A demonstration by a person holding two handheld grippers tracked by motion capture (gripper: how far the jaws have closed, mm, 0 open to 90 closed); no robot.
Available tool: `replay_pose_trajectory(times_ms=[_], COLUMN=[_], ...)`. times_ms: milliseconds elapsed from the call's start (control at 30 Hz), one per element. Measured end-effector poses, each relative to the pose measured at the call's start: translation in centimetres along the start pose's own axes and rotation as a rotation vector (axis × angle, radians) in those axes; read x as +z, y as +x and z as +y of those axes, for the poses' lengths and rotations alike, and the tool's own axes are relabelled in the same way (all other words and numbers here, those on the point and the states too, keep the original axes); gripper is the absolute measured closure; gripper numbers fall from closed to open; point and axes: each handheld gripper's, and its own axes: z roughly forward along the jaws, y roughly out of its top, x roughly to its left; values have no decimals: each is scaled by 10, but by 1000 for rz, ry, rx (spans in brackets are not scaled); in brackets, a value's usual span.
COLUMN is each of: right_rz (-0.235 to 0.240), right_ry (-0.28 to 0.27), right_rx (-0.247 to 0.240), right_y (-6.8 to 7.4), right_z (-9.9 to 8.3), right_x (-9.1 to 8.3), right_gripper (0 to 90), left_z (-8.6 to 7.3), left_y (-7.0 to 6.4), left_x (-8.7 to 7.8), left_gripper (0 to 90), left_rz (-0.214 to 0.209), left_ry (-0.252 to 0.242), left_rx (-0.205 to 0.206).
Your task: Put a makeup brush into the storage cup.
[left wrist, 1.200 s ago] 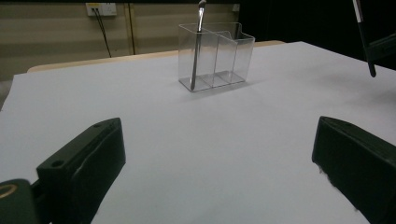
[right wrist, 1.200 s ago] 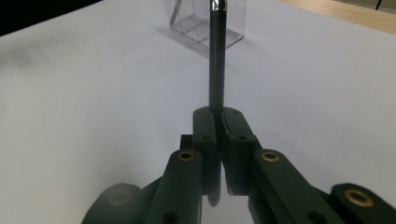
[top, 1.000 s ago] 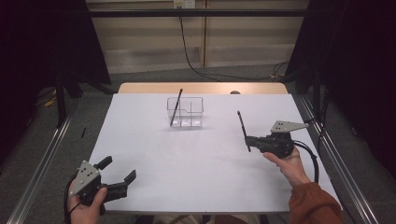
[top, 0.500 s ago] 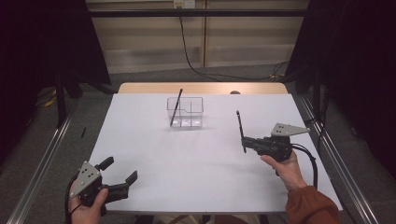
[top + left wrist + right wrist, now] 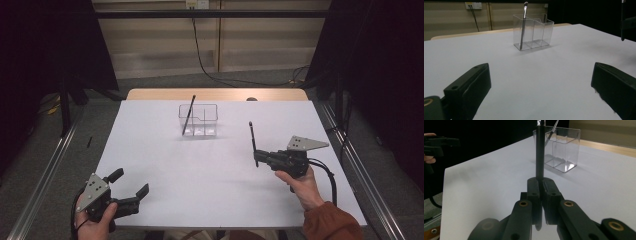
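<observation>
Right gripper [image 5: 256, 159] clamps a black makeup brush [image 5: 252, 139] upright, carrying it toward the clear organizer [image 5: 199, 120]; next, line up over a compartment while left gripper [image 5: 131, 190] idles wide.

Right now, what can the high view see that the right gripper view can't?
The high view takes in the whole white table, the person's right hand and the grey three-cornered plate on top of the right gripper. The right gripper view gives a close look at its own jaws, shut on the black brush, whose handle stands upright between them. Both views share the clear organizer with another brush leaning in an end compartment, the held brush, the white table and the left gripper, which is open and holds nothing.
</observation>
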Motion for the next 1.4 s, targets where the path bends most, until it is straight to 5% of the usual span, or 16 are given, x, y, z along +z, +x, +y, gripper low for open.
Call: replay_pose_trajectory(times_ms=[700,1400], right_rz=[88,132], right_ry=[8,32], right_rx=[-43,-61], right_y=[32,46], right_z=[0,6], right_x=[18,46], right_gripper=[844,844], left_z=[5,22], left_y=[-12,-24], left_x=[7,26], left_gripper=[24,23], left_rz=[-32,-79], left_ry=[-10,-17], left_rx=[3,40])
